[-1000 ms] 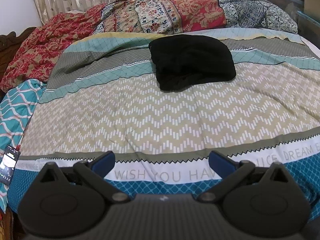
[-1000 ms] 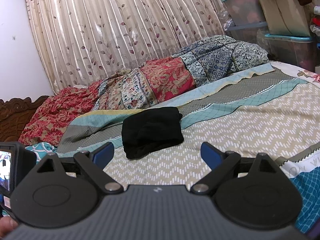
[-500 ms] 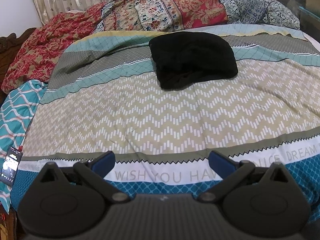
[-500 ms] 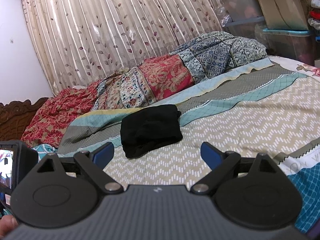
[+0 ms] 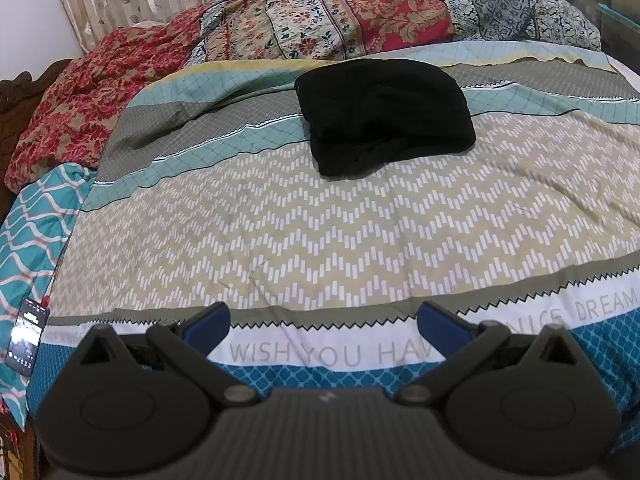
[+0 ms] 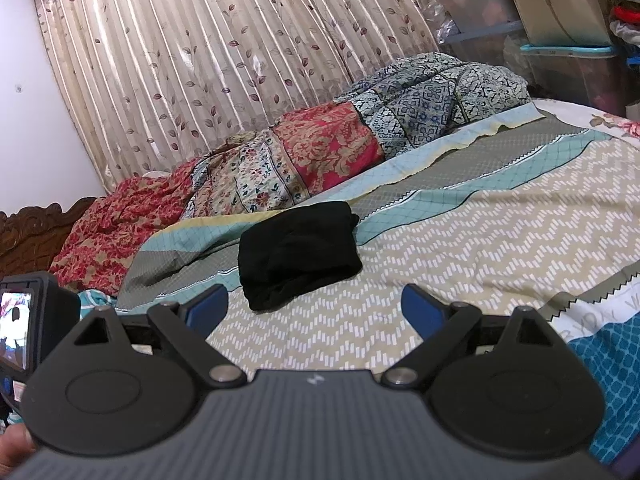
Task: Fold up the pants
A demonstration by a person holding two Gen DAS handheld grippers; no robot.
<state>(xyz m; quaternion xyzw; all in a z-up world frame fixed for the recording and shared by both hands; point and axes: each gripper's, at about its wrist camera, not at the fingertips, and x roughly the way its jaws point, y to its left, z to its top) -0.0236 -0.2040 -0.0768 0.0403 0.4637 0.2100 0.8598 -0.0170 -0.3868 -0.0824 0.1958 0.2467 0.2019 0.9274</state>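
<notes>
The black pants (image 5: 384, 114) lie folded in a compact bundle on the patterned bedspread (image 5: 320, 232), toward the far side of the bed. They also show in the right wrist view (image 6: 298, 252). My left gripper (image 5: 324, 322) is open and empty, held back over the near edge of the bed, well short of the pants. My right gripper (image 6: 314, 306) is open and empty, also back from the pants, which sit just beyond its fingertips in that view.
A rumpled red and floral quilt (image 5: 320, 20) is piled along the far side against the curtains (image 6: 240, 60). A phone (image 5: 26, 334) lies at the bed's left edge. Plastic storage bins (image 6: 560, 40) stand at the right. A wooden headboard (image 6: 36, 232) is at the left.
Both grippers have drawn slightly back and tilted; the pants sit a little lower in the left view. The pants have not moved on the bed.
</notes>
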